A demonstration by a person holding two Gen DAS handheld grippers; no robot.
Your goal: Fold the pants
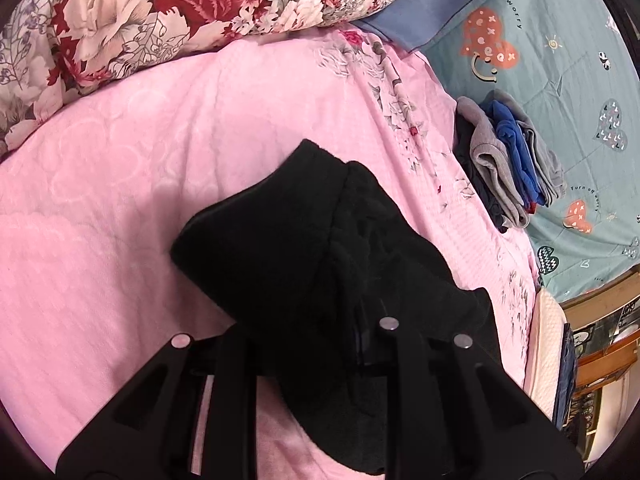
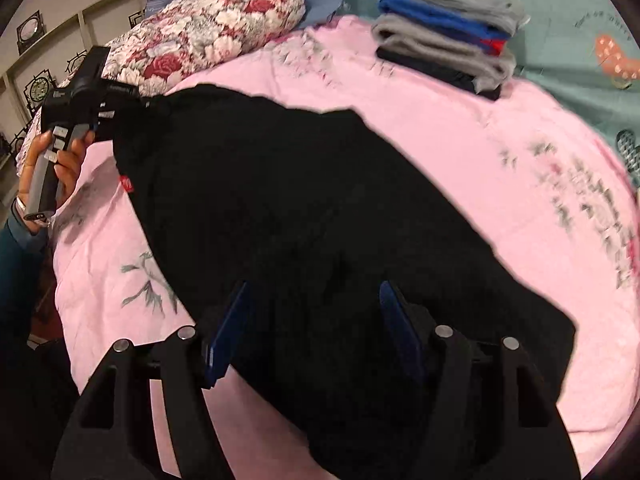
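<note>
Left wrist view first: we see our left hand-held gripper (image 1: 320,320) buried in black fabric. The black pants (image 1: 296,248) drape over its fingers and hang bunched above the pink bedsheet (image 1: 120,184), hiding the fingertips, so we read it as clamped on the cloth, though the pads themselves are covered. Beyond the pants, a floral quilt (image 1: 180,12) lies rolled along the far edge of the bed. To the right, a stack of folded clothes (image 1: 508,160) in grey, blue and dark layers sits where the pink sheet meets a teal sheet printed with hearts (image 1: 560,80).

From the right wrist view, the pants (image 2: 304,208) spread long and dark across the pink bedsheet (image 2: 480,152), running from the near edge up toward the far left. Our right hand-held gripper (image 2: 316,300) has its two blue-padded fingers (image 2: 228,332) spread wide apart, with the near end of the pants lying between them; they are not pinching it. At the far left, our left hand (image 2: 60,168) holds the other hand-held gripper (image 2: 120,100) by its grey handle, its tip touching the far end of the pants. A small red tag (image 2: 126,182) shows on the pants' left edge. The folded stack (image 2: 448,32) sits at the far side, well apart from the pants.
</note>
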